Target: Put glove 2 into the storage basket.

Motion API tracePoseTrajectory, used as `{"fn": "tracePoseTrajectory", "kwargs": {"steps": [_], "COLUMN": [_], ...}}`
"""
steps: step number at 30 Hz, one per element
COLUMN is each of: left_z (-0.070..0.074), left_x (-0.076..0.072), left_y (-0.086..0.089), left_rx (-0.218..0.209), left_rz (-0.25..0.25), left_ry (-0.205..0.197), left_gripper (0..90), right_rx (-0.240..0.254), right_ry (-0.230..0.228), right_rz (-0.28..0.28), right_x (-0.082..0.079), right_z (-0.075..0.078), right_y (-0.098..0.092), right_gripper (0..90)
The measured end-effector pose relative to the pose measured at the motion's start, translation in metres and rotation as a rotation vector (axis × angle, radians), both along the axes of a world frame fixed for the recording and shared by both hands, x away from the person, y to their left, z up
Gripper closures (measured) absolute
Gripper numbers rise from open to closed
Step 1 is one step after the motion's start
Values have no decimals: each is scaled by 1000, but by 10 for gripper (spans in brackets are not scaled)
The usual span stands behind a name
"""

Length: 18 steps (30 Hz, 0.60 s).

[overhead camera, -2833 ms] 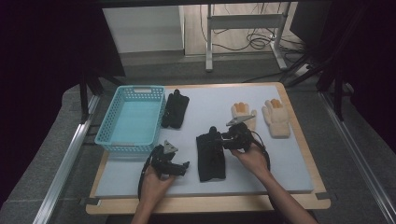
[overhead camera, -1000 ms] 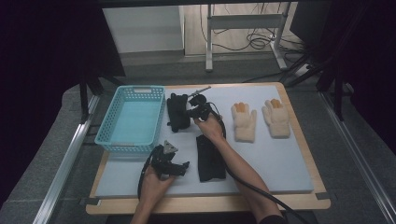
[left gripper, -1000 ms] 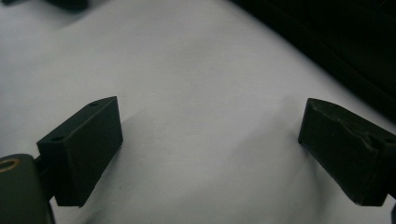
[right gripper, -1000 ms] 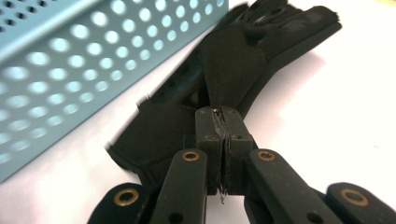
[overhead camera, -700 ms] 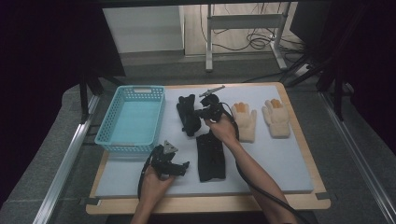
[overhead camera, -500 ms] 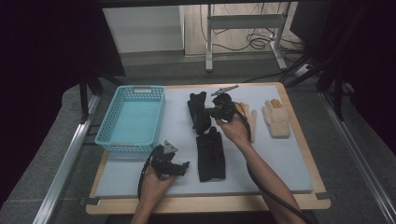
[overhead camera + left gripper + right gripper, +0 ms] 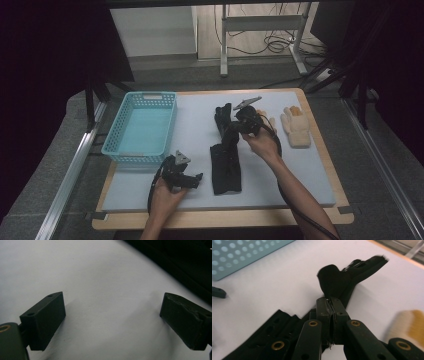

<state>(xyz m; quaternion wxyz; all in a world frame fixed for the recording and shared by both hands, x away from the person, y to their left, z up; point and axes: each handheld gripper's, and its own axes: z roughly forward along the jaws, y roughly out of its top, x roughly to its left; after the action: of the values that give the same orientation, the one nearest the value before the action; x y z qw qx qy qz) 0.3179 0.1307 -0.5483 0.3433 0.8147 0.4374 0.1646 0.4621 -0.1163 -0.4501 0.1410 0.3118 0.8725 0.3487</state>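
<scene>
In the high view, a black glove [image 7: 223, 120] was held by the right tongs [image 7: 235, 131], clenched on its cuff end, with the rest hanging toward the far side above the white worktop [image 7: 310, 175]. A second black glove [image 7: 225, 167] lay flat just below it, near the middle of the worktop. The left tongs [image 7: 192, 181] rested on the worktop near the front edge, released, with nothing between them. A blue basket [image 7: 142, 127] stood to the left, well apart from the held glove. A cream glove [image 7: 296, 127] lay to the right; another was partly hidden behind the right hand [image 7: 261, 145].

In the left gripper view, the left tongs [image 7: 110, 322] were spread wide over bare worktop [image 7: 100, 277].

In the right gripper view, the right tongs [image 7: 330, 308] were seen pinched tight on the black glove [image 7: 342, 277], its blurred fingers pointing away. The second black glove [image 7: 274, 325] lay beneath at the left, the basket [image 7: 242, 255] stood beyond, and a blurred cream glove [image 7: 407, 325] was seen at the right.
</scene>
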Motion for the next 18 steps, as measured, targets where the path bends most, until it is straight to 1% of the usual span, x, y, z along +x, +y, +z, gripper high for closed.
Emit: {"fn": "tracePoseTrajectory", "kwargs": {"steps": [1, 2, 3, 4, 5, 6, 7, 8, 9, 10, 11, 12, 13, 16, 18], "left_z": [0, 0, 0, 0, 0, 0, 0, 0, 0, 0, 0, 0, 0, 0, 0], "left_x": [0, 0, 0, 0, 0, 0, 0, 0, 0, 0, 0, 0, 0, 0, 0], "left_y": [0, 0, 0, 0, 0, 0, 0, 0, 0, 0, 0, 0, 0, 0, 0], "left_rx": [0, 0, 0, 0, 1, 0, 0, -2, 0, 0, 0, 0, 0, 1, 2], "left_rz": [0, 0, 0, 0, 0, 0, 0, 0, 0, 0, 0, 0, 0, 1, 0], "left_ry": [0, 0, 0, 1, 1, 2, 2, 1, 1, 1, 0, 0, 0, 1, 2], "left_gripper": [67, 67, 67, 67, 66, 66, 66, 66, 67, 67, 67, 67, 67, 67, 67], "right_rx": [0, 6, 17, 17, 26, 26, 39, 39, 59, 58, 49, 49, 34, 47, 48], "right_ry": [0, 3, 10, 10, 14, 14, 29, 29, 55, 53, 40, 40, 21, 19, 30], "right_rz": [0, 8, 29, 29, 46, 46, 68, 68, 102, 116, 125, 125, 124, 119, 84], "right_x": [0, -1, -3, -3, -5, -5, -8, -8, -10, -11, -12, -12, -13, -8, 1], "right_z": [0, -2, -5, -5, -6, -6, -8, -8, -9, -9, -9, -9, -7, -6, -10], "right_y": [0, 4, 13, 13, 22, 22, 31, 31, 40, 43, 47, 47, 51, 49, 43], "right_gripper": [854, 853, 849, 849, 836, 836, 778, 778, 709, 696, 687, 687, 680, 675, 667]}}
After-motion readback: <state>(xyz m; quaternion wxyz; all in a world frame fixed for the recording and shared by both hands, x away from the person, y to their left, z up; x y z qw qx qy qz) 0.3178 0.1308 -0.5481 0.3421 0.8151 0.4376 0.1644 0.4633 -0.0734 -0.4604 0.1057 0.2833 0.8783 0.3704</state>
